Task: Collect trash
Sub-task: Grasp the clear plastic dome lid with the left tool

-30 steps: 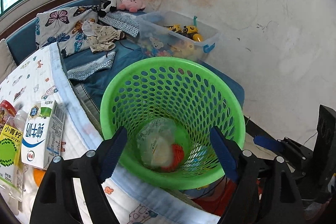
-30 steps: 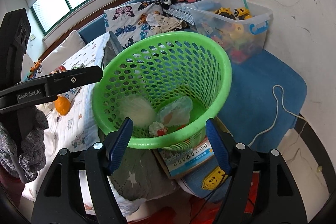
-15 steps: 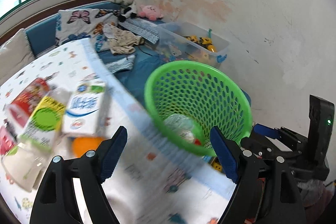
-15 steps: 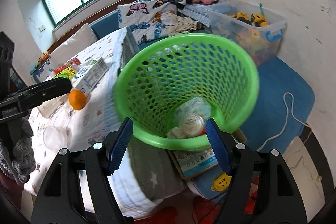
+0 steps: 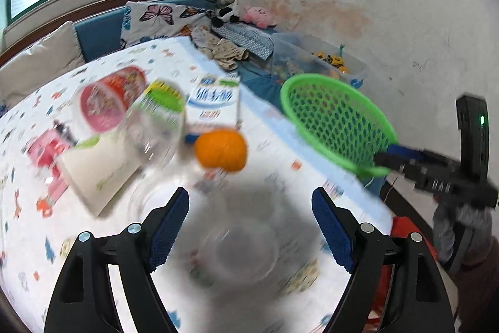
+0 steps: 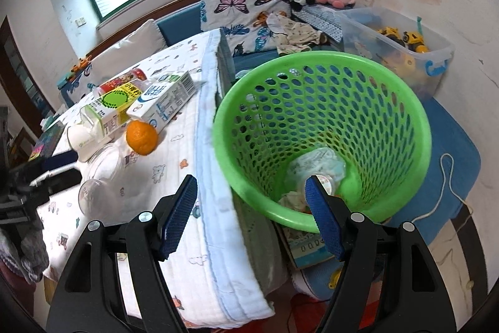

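left tool [image 5: 249, 219] stands with its jaws spread and nothing between the pads, angled down over the worktop [image 5: 280, 152], which is covered by a white printed quilt. the left wrist view is blurred. directly below the spread jaws lies a clear plastic cup [image 5: 240, 252], on the quilt; contact with the pads is not seen. just beyond it sits an orange [image 5: 222, 149]. behind the orange lies a white and blue milk carton [image 5: 215, 102], and to its left a green and yellow juice carton [image 5: 162, 102] and a red snack tub [image 5: 109, 102], all on their sides.

right tool [image 6: 251, 206] also has its jaws spread, holding nothing. it hangs at the worktop's edge, its left finger over the quilt and its right finger in front of the rim of the green basket [image 6: 324, 127]. the basket stands just beside the worktop, off its edge, on a blue mat [image 6: 452, 170]. inside at the bottom lie crumpled wrappers [image 6: 318, 167] and a round lid-like item, detail unclear.

in the right wrist view the orange, both cartons and two clear cups remain on the quilt, well apart from the basket. a clear toy bin [image 6: 402, 42] stands against the wall behind.
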### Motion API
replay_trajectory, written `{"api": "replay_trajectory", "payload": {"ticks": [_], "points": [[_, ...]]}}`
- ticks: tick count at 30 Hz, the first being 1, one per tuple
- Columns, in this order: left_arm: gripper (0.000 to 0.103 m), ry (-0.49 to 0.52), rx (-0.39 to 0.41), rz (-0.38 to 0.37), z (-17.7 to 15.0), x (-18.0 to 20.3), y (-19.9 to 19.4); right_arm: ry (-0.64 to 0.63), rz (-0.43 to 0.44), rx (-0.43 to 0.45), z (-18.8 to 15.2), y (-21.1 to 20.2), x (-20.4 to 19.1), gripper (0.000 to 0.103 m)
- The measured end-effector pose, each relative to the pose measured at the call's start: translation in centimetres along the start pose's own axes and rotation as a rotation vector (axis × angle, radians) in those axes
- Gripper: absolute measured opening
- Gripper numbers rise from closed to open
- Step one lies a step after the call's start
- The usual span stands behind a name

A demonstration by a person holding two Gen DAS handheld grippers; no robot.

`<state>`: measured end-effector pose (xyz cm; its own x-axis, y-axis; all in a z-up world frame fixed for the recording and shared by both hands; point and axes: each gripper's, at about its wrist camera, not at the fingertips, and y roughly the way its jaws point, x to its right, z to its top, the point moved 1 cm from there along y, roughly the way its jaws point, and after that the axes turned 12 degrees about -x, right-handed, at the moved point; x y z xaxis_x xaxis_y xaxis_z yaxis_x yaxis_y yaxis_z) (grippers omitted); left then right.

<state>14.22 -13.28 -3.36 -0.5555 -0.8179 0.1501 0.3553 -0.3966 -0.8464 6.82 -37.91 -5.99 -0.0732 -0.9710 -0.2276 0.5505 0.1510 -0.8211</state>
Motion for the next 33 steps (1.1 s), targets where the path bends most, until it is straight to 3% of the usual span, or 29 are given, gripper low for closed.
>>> {"api": "replay_trajectory", "payload": {"ticks": [4, 19, 25, 27, 33], "points": [[0.086, 0.003, -0.028, 0.005, -1.9, -0.5, 0.6, -0.013, 0.008, -0.004, 0.0, 0.3, -0.7, 0.072], [0.084, 0.039, -0.054, 0.079, -3.2, 0.1, 3.1, -0.039, 0.020, -0.023, 0.2, 1.1, -2.1, 0.072], [0.076, 0.078, -0.052, 0.157, -3.5, 0.8, 3.5, -0.055, 0.028, -0.027, 0.2, 1.4, -2.9, 0.072], [0.067, 0.096, -0.050, 0.186, -3.6, 1.1, 3.7, -0.063, 0.030, -0.029, 0.3, 1.5, -3.2, 0.072], [0.063, 0.080, -0.021, 0.180, -3.7, 0.8, 2.7, -0.089, 0.040, -0.032, 0.5, 1.6, -4.2, 0.072]]}}
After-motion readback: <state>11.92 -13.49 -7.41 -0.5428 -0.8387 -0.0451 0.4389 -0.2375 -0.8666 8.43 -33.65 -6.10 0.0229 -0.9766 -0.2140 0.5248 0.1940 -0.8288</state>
